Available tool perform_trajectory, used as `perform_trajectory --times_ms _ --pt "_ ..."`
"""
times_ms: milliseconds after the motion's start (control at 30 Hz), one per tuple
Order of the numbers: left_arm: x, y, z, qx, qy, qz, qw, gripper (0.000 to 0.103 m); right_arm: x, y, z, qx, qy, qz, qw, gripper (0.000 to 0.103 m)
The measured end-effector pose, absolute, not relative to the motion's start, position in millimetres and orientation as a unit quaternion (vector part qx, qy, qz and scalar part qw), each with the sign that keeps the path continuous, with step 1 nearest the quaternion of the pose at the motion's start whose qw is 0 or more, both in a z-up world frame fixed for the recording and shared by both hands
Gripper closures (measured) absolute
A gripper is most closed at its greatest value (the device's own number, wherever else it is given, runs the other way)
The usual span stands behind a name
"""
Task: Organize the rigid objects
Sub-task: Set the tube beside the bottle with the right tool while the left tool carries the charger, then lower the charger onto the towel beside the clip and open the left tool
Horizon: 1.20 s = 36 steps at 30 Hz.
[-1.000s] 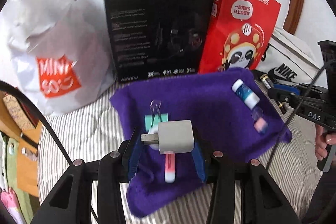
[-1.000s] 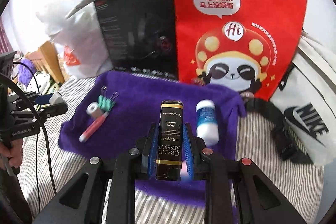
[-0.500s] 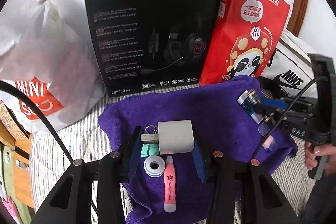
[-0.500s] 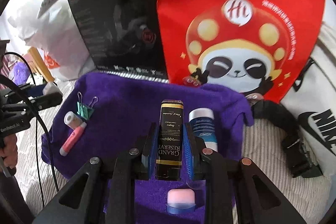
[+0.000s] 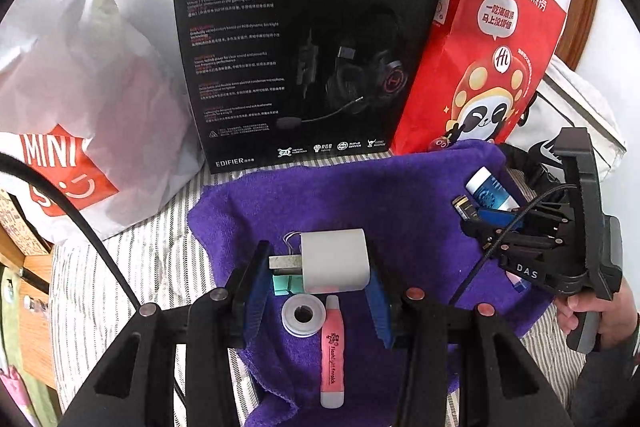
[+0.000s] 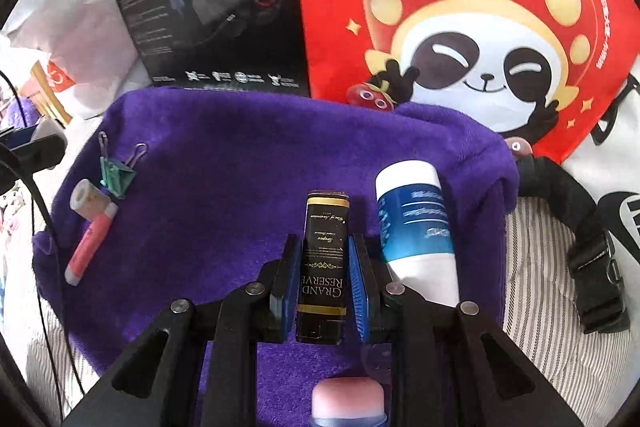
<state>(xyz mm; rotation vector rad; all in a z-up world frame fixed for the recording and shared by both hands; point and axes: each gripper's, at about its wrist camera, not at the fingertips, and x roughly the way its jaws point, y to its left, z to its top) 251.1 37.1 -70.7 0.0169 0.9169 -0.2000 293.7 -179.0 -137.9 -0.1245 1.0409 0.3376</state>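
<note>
My left gripper (image 5: 316, 263) is shut on a white USB charger (image 5: 334, 261) held just above the purple cloth (image 5: 360, 195). Below it lie a green binder clip (image 5: 286, 283), a white tape roll (image 5: 302, 315) and a pink flashlight eraser (image 5: 332, 351). My right gripper (image 6: 324, 267) is shut on a black "Grand Reserve" box (image 6: 324, 259), low over the cloth (image 6: 224, 163). A blue-and-white tube (image 6: 416, 227) lies right of it, and a pink-capped item (image 6: 348, 403) under it. The clip (image 6: 116, 175), tape (image 6: 88, 197) and eraser (image 6: 90, 239) show at left.
A black headset box (image 5: 304, 47), a red panda paper bag (image 5: 492, 67) and a white Miniso bag (image 5: 80, 87) stand behind the cloth. A white Nike bag (image 6: 616, 163) and black strap (image 6: 576, 227) lie at right. Striped bedding (image 5: 132, 267) surrounds the cloth.
Both grippers have moved forward and lower over the cloth, still holding the charger and the black box. The right gripper now sits beside the blue tube.
</note>
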Motion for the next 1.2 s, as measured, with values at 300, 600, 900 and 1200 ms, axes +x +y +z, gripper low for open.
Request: perform_trajectory --times_ms 300,600,900,1200 --pt "255 36 -76 0.014 0.449 -0.098 0.888 0.061 295 -176 -141 -0.06 0.495 0.16 0.852 0.077" --pt "258 30 -84 0.024 0.455 -0.095 0.885 0.061 290 -187 -119 -0.038 0.487 0.191 0.851 0.067" --pt "261 -1 -102 0.049 0.462 -0.109 0.879 0.061 271 -219 -69 -0.041 0.434 0.174 0.883 0.06" --pt "268 -18 -123 0.085 0.469 -0.09 0.874 0.061 270 -241 -58 -0.014 0.428 0.176 0.886 0.057"
